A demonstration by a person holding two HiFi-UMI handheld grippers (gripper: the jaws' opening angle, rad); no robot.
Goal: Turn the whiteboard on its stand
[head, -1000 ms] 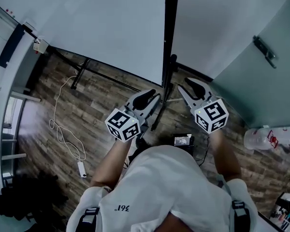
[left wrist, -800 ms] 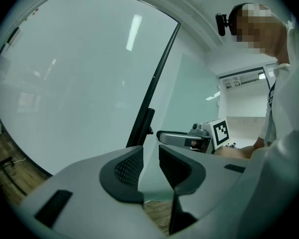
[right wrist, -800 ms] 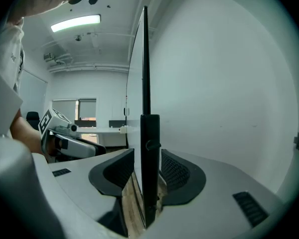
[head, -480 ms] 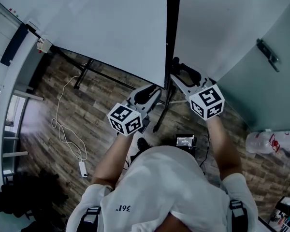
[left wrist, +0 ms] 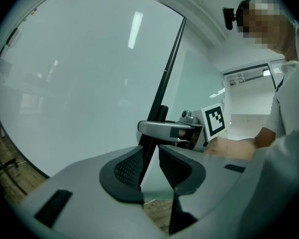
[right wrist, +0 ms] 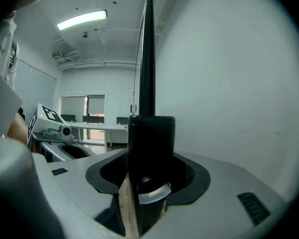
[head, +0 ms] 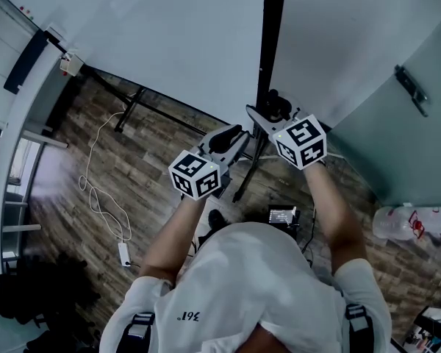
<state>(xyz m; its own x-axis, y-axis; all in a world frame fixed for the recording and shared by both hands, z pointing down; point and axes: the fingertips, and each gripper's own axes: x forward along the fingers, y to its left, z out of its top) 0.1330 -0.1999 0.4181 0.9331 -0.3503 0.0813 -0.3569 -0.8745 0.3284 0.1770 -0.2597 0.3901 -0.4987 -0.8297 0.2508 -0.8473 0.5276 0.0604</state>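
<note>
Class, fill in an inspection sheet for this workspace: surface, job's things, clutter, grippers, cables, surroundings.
Surface: wood-plank floor.
Job's things: whiteboard upright on its black stand; black knob on the post.
Clutter: plastic bottle, dark bag and small device on the floor.
Grippers: left gripper jaws apart, board's black edge lined up in the gap; right gripper jaws have just been opening, apart around the knob.
Cables: white cable lying loose on the floor.
Surroundings: door handle at right.
</note>
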